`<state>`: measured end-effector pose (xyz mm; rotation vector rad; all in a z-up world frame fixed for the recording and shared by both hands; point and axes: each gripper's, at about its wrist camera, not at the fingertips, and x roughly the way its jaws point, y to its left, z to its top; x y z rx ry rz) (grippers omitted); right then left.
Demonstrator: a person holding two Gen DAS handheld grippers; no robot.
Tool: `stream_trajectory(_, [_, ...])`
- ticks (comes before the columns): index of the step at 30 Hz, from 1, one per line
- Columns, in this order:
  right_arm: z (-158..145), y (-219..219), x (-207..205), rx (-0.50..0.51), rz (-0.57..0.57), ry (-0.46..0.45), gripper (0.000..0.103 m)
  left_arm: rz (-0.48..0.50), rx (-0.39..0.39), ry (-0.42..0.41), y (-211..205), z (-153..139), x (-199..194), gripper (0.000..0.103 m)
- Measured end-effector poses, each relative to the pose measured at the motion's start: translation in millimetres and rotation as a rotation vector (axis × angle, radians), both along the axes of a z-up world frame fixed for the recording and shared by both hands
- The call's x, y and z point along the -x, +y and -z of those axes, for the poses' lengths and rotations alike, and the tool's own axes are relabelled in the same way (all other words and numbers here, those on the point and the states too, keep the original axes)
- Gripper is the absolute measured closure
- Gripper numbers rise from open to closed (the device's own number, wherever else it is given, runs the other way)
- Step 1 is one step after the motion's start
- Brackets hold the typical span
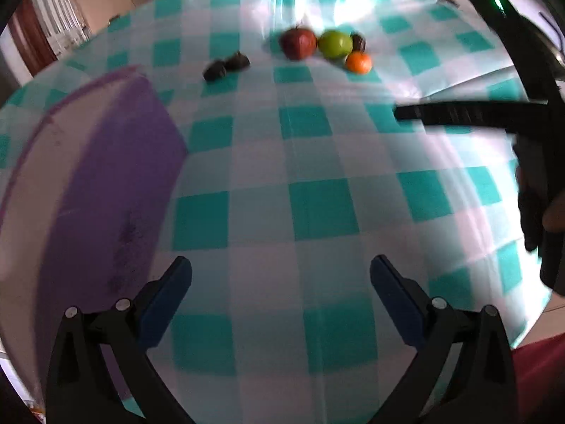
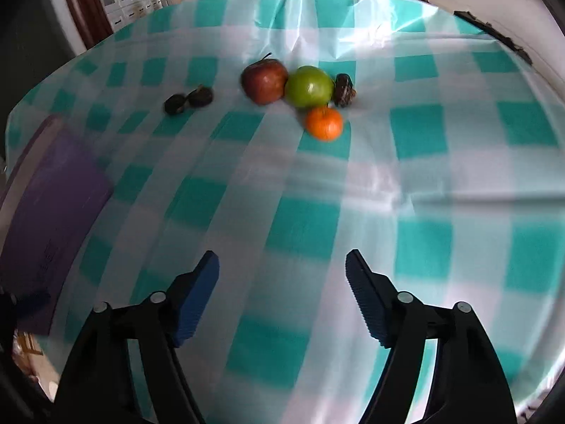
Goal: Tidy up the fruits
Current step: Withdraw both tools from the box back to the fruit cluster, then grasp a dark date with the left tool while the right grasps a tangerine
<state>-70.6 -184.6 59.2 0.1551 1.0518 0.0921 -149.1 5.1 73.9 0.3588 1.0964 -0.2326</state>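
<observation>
Red, green and orange make up the cluster at the far middle of the surface (image 2: 388, 190): a red apple (image 2: 264, 81) touching a green apple (image 2: 309, 86), a small orange fruit (image 2: 324, 123) just in front of the green one, and a dark wrinkled fruit (image 2: 345, 90) tucked behind its right side. Two more dark fruits (image 2: 189, 99) lie together to the left, apart from the cluster. Near the left edge sits a purple container (image 2: 53, 208), probably where the fruit should go.

Both tools hang released and empty, well short of the fruit: the right tool (image 2: 282, 282) faces roughly toward the orange one, and the left tool (image 1: 280, 282) hovers beside the purple container (image 1: 106, 183).

Nothing is gripped yet, so I judge the step to be the first reach. The orange fruit is the sensible start, since it stands nearest and freest; its neighbours would roll if nudged. Come in low with the jaws wide, straddle it across its widest part, and close gently on the ribbed pads. The glossy checked cloth is creased and may slide or bunch under a dragged fingertip.

A dark smudge on the container's side could be print, but it is too blurred to read; no other writing is legible.
</observation>
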Motion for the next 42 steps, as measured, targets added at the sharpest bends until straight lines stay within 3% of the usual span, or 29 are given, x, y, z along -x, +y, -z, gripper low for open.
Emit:
stream_trajectory(7, [34,-21,-85,-0.016,0.046,-0.014,0.043,-0.010,-0.040,0.010,-29,39,-59,0.002])
stream_trajectory(14, [52,-32,-129,0.006,0.039,-0.064,0.049,-0.069,-0.028,-0.082,-38,47,-127,0.002])
stream_trajectory(19, [56,-30,-136,0.052,-0.012,-0.104,0.061,-0.163,-0.022,-0.136,-31,46,-187,0.005])
stream_trajectory(23, [61,-30,-130,0.070,-0.041,-0.143,0.061,-0.190,-0.016,-0.183,-31,47,-231,0.006])
stream_trajectory(26, [65,-30,-127,0.059,-0.041,-0.142,0.061,-0.269,-0.031,-0.229,-17,47,-262,0.006])
stream_trajectory(28, [66,-31,-127,0.059,-0.042,-0.142,0.060,-0.313,0.019,-0.210,-3,47,-278,0.008])
stream_trajectory(31, [68,-31,-127,0.059,-0.042,-0.141,0.060,-0.363,0.019,-0.217,16,44,-298,0.010])
stream_trajectory(34, [63,-29,-127,0.059,-0.040,-0.141,0.060,-0.372,0.063,-0.207,25,43,-314,0.019])
stream_trajectory(37, [63,-28,-127,0.060,-0.040,-0.140,0.060,-0.335,0.082,-0.212,20,42,-321,0.041])
stream_trajectory(38, [62,-28,-127,0.060,-0.040,-0.140,0.060,-0.308,0.089,-0.215,16,42,-324,0.056])
stream_trajectory(39, [61,-27,-128,0.061,-0.040,-0.140,0.060,-0.285,0.090,-0.216,13,41,-326,0.064])
stream_trajectory(42, [59,-27,-130,0.062,-0.039,-0.139,0.060,-0.240,0.096,-0.193,5,41,-323,0.064])
